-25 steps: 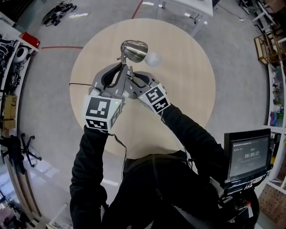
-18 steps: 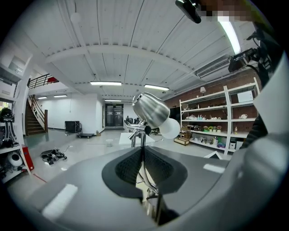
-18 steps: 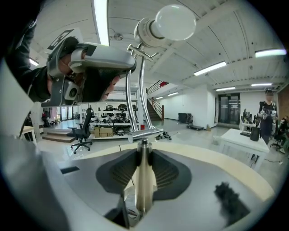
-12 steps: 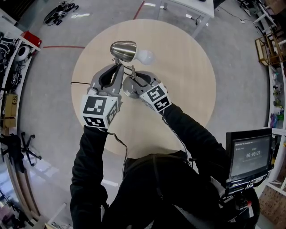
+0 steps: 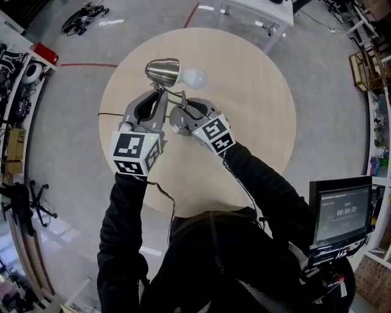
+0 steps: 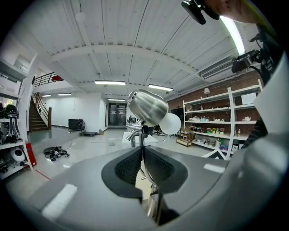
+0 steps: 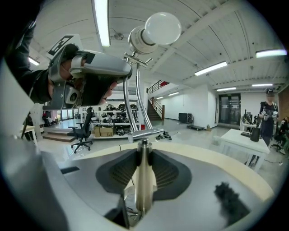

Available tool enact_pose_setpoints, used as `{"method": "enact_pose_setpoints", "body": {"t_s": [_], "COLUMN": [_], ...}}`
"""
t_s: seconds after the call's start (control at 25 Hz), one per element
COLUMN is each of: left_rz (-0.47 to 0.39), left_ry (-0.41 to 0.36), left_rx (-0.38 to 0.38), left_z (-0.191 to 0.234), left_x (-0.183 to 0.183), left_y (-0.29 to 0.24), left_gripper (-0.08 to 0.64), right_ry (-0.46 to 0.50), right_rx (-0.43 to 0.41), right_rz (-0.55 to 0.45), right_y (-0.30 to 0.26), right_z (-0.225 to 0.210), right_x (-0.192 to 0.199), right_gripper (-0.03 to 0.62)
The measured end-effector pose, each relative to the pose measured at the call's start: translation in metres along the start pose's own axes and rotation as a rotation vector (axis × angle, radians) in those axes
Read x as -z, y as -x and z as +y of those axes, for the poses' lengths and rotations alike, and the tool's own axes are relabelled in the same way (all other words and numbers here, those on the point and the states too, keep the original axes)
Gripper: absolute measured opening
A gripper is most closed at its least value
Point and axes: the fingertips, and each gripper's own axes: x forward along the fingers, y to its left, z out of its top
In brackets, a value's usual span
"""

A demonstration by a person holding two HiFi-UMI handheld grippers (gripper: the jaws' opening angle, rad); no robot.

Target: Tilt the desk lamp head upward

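Note:
A chrome desk lamp stands on the round wooden table (image 5: 256, 122). Its metal head (image 5: 163, 71) lies sideways, with the white bulb (image 5: 194, 77) sticking out to the right. My left gripper (image 5: 161, 95) is shut on the thin upper arm (image 6: 142, 140) just below the head (image 6: 148, 107); its jaws have just been opening slightly, with the rod still between the pads. My right gripper (image 5: 185, 114) is shut on the short upright post (image 7: 143, 171) above the round base (image 5: 175, 124). From the right gripper view the bulb (image 7: 161, 28) is high overhead.
The lamp's black cable (image 5: 110, 114) runs off the table's left side. A cart with a monitor (image 5: 342, 214) stands at the right, with shelves behind it. An office chair (image 5: 24, 205) is at the left and a white table (image 5: 256, 9) is beyond.
The lamp head and bulb have swung to the left in the head view, and my left gripper has shifted left with the arm. The right gripper has stayed on the post.

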Motion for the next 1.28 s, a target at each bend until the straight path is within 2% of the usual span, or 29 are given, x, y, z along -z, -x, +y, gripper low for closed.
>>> {"method": "enact_pose_setpoints", "body": {"t_s": [0.56,0.96,1.28], "left_rz": [0.004,0.011,0.011], "left_ry": [0.033,-0.001,0.058], "left_rx": [-0.016,-0.044,-0.08], "left_z": [0.008,0.008,0.018], "left_x": [0.007,0.005,0.018], "left_y": [0.003,-0.002,0.022], "left_gripper": [0.04,0.078,0.081], "right_ry": [-0.002,-0.001,-0.053], "right_rx": [0.002,0.022,0.059], "right_rz": [-0.002,0.014,-0.011], "right_y": [0.001,0.001,0.016], "right_z": [-0.003,-0.007,-0.005], "right_x": [0.001,0.001,-0.01], "right_gripper": [0.109,0.11,0.111]}}
